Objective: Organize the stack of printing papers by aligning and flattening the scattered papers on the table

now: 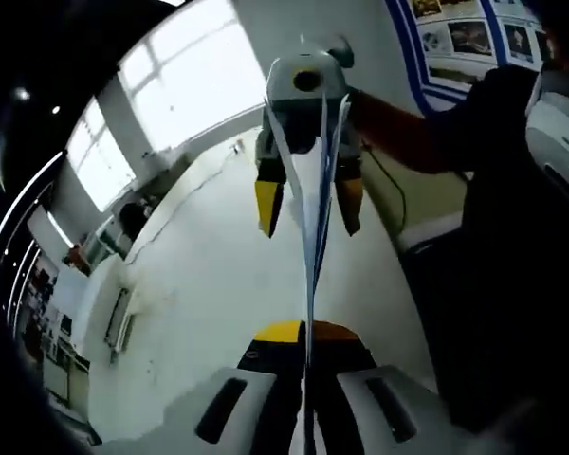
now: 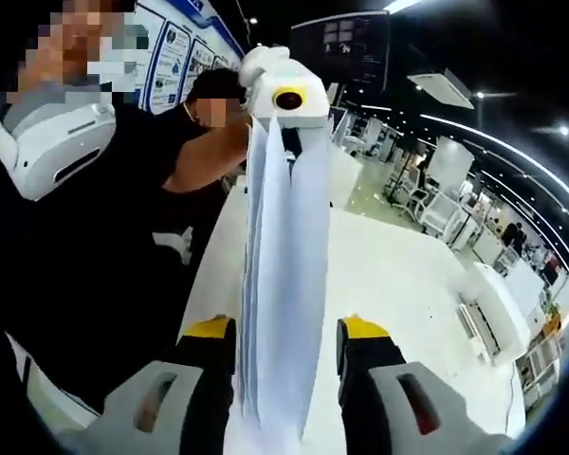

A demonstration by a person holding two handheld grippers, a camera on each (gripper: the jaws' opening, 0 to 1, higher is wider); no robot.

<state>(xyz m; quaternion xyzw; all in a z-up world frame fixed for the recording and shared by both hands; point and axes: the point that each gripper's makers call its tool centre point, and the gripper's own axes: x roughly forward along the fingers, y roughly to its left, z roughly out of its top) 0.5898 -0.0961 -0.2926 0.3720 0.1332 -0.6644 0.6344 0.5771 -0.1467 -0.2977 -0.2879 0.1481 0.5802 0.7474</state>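
Paper stack lifted on edge between my two grippers, gathered but not yet squared or laid flat.

The white desk (image 2: 398, 275) lay beneath, and the stack of printing papers (image 2: 283, 284) stood on edge above it, spanning from one gripper to the other. The sheets were already gathered into one bundle, though I judged they fanned apart toward the far end, so aligning the edges and pressing them flat on the desk remained. A person in a dark top (image 2: 85, 246) stood close beside the desk, near enough to crowd me. My left gripper (image 1: 309, 346) was clamped narrow on one end of the stack. My right gripper (image 2: 286, 336) straddled the other end; I couldn't tell whether its jaws pressed the sheets.
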